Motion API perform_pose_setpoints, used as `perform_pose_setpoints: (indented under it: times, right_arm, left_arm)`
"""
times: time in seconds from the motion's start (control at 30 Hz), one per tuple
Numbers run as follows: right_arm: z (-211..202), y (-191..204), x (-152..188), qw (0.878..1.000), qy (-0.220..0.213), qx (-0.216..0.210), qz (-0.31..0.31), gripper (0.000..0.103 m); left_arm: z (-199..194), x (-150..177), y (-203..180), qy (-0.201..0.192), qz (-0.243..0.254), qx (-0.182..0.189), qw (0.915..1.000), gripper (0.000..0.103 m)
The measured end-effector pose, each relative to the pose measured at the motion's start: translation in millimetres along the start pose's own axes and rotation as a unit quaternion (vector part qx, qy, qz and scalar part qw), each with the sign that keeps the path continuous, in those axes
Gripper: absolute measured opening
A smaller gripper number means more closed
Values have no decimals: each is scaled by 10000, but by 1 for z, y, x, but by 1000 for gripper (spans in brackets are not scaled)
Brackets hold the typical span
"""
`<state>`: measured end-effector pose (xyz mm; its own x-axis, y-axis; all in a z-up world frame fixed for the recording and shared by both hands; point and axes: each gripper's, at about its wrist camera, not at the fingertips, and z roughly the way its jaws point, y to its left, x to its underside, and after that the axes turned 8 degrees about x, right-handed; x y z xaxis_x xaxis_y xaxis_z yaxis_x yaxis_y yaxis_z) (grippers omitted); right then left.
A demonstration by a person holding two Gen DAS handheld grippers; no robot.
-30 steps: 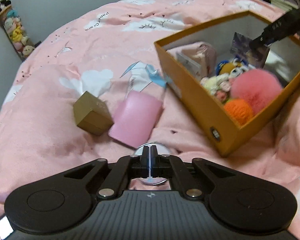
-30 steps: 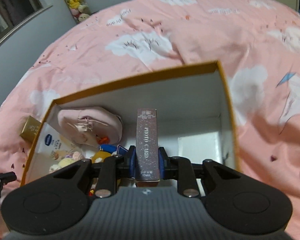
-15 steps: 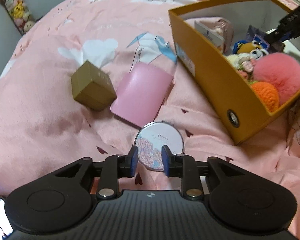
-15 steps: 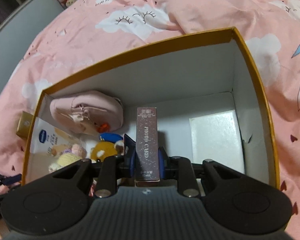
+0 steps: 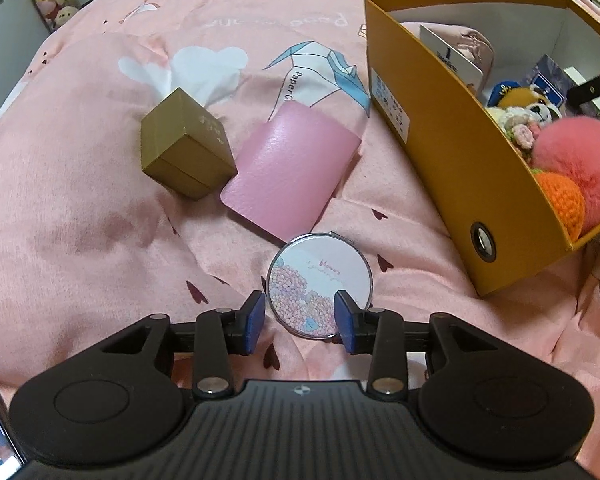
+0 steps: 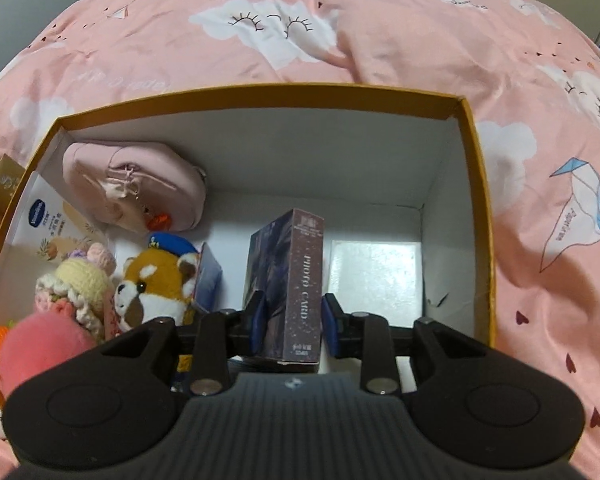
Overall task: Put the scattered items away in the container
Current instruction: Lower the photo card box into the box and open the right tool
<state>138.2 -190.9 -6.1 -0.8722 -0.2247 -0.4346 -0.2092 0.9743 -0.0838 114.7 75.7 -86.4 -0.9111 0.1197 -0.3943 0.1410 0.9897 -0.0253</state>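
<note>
My left gripper is open, its blue pads on either side of the near edge of a round flowered compact mirror lying on the pink bedspread. A pink card holder and a gold cube box lie beyond it. The mustard cardboard box stands at the right. My right gripper is inside that box, jaws open around a dark "PHOTO CARD" box that stands on the box floor, with gaps at both pads.
The box holds a pink pouch, a red panda plush, crocheted flowers, a pink pompom, an orange ball and a cream carton. The right half of the box floor is bare. Rumpled pink duvet all round.
My left gripper opened and drew back, leaving the compact mirror lying flat on the bed. My right gripper lowered the photo card box into the container and opened its jaws.
</note>
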Motion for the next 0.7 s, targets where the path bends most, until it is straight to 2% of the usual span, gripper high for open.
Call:
perform_pose_setpoints:
  times: [0.17, 0.23, 0.3, 0.43, 0.57, 0.67, 0.7]
  right_arm:
    - [7, 0, -3, 9996, 202, -171, 93, 33]
    - [11, 3, -5, 9990, 421, -163, 35, 40]
    - [12, 4, -5, 9986, 501, -169, 25, 40]
    - [4, 7, -1, 9995, 310, -4, -101, 33]
    - [-5, 15, 9, 9977, -35, 421, -537, 36]
    - [-7, 13, 10, 9984, -107, 117, -544, 36]
    - [-7, 12, 11, 9985, -110, 73, -524, 36]
  left_arm:
    - [0, 0, 3, 0, -28, 42, 10000, 46]
    - [1, 0, 3, 16, 15, 53, 10000, 49]
    - [2, 1, 3, 29, 54, 53, 10000, 50]
    - [7, -2, 7, 97, -44, 24, 9999, 53]
    - [16, -8, 12, 221, -206, -36, 9995, 56]
    - [25, -12, 16, 341, -278, -43, 9990, 58]
    - [29, -13, 18, 385, -311, 19, 9988, 62]
